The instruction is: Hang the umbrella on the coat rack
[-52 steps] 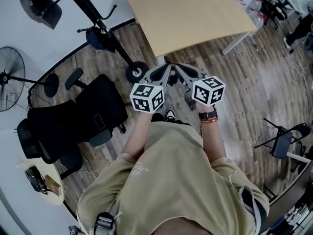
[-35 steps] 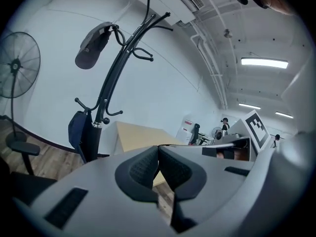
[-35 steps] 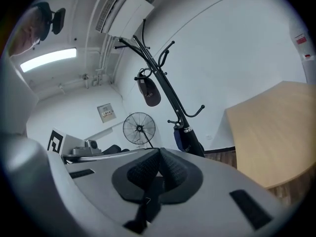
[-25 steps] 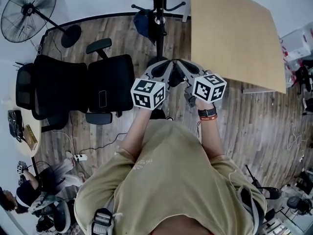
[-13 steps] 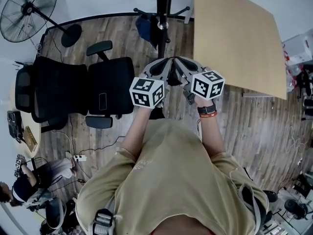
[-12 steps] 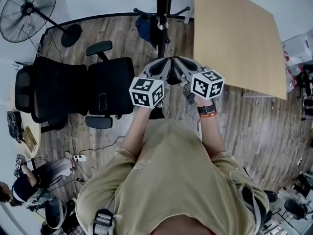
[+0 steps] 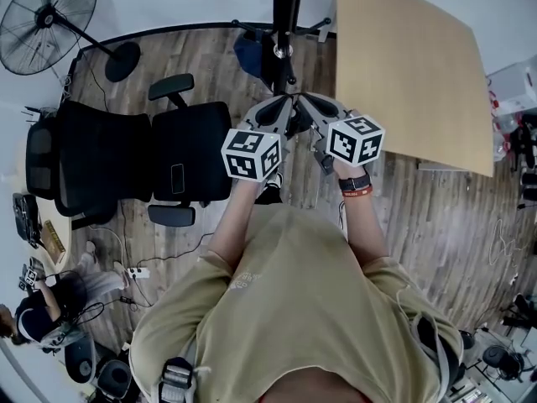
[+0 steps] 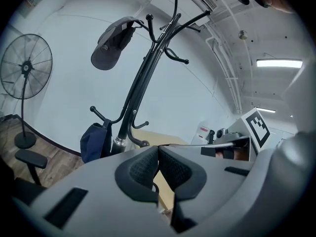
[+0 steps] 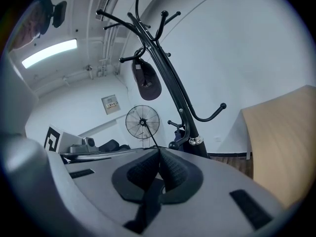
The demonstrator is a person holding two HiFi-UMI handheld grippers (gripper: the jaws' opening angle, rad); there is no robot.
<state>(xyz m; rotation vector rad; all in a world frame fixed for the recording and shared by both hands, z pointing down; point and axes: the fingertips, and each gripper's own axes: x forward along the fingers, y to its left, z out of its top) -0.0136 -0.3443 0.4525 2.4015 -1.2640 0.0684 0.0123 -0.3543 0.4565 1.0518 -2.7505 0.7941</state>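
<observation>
The black coat rack [image 7: 285, 7] stands straight ahead, its pole [image 8: 143, 78] and curved hooks filling both gripper views [image 9: 170, 88]. A dark cap [image 8: 113, 41] hangs on an upper hook. A dark blue fabric thing [image 8: 96, 139] hangs from a low hook; I cannot tell whether it is the umbrella. My left gripper [image 7: 273, 112] and right gripper [image 7: 315, 107] are held side by side at chest height, pointing at the rack. Both are shut, pads pressed together [image 8: 158, 154] [image 9: 159, 157]. I see nothing clearly held between them.
A light wooden table [image 7: 411, 65] stands right of the rack. Black office chairs [image 7: 126, 162] are on the left, with a standing fan [image 7: 46, 15] beyond them. A person sits on the floor at the lower left [image 7: 50, 309]. Cables lie on the wood floor.
The person has turned from the table to face the coat rack and moved slightly nearer it. Both grippers stay shut and close together.
</observation>
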